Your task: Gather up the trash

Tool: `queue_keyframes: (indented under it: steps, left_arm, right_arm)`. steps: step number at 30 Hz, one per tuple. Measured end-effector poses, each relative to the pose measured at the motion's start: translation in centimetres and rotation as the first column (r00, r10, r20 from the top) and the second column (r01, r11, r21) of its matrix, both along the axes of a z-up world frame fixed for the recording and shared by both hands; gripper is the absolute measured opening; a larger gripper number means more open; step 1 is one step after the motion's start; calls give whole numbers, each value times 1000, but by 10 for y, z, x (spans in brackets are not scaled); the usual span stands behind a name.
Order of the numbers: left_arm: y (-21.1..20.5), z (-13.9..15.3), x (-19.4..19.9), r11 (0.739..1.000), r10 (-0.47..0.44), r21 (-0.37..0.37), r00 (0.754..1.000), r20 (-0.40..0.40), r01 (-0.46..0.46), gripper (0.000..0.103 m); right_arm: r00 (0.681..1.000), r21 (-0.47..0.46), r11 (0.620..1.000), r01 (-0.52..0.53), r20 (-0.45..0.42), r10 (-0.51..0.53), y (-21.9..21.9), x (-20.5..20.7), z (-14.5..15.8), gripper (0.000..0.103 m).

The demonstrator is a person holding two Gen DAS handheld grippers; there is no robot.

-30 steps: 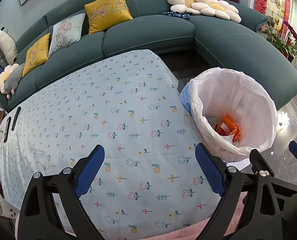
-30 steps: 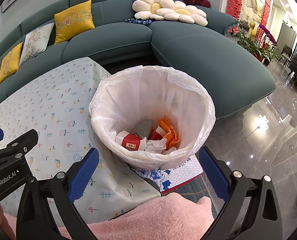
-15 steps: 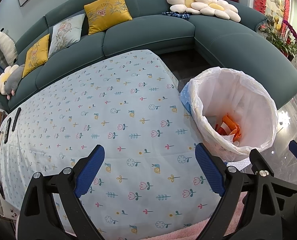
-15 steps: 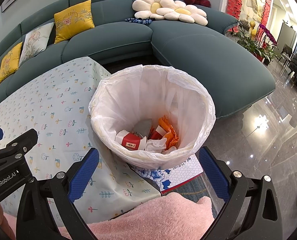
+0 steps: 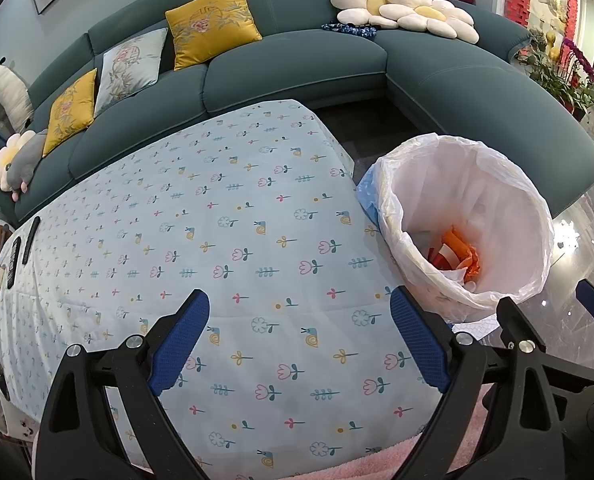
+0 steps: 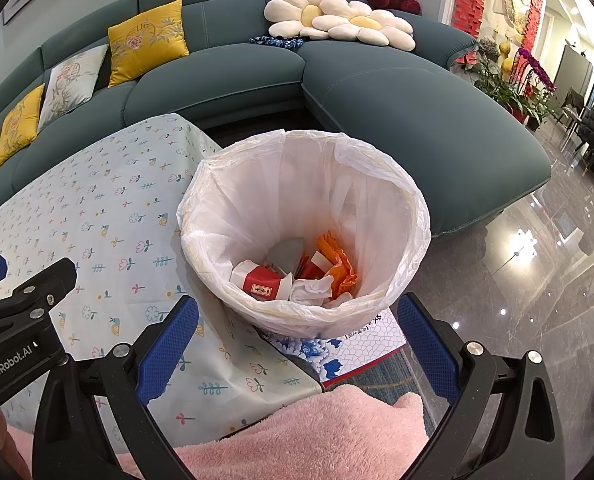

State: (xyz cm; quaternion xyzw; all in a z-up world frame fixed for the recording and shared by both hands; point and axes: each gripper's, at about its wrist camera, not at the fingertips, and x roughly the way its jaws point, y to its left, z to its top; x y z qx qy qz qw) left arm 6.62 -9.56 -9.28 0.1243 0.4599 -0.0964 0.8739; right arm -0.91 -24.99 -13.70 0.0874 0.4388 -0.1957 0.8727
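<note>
The left hand-held gripper hangs over the bench, its blue-padded jaws spread wide with nothing between them; the flower-and-snail tablecloth beneath it lies bare. The right hand-held gripper is likewise wide open and empty, held above the near rim of the trash bin, which stands on the floor just beside the bench's corner and is lined with a white plastic bag. The trash sits at the bottom of that bin: a red-and-white carton, crumpled white tissue, orange crumpled paper and a grey scrap. A blue-and-white patterned mat lies under the bin. Pink fleece fabric fills the lower edge of the right view. A teal sectional sofa with yellow cushions and daisy-shaped pillows curves behind.
</note>
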Motion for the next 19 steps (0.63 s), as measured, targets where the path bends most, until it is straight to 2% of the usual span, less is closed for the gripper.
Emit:
queue_keyframes:
  steps: [19]
  left_arm:
    - [-1, 2, 0, 998, -40, -40, 999, -1, 40, 88]
  right_arm:
    - [1000, -2, 1000, -2, -14, 2, 0, 0, -2, 96]
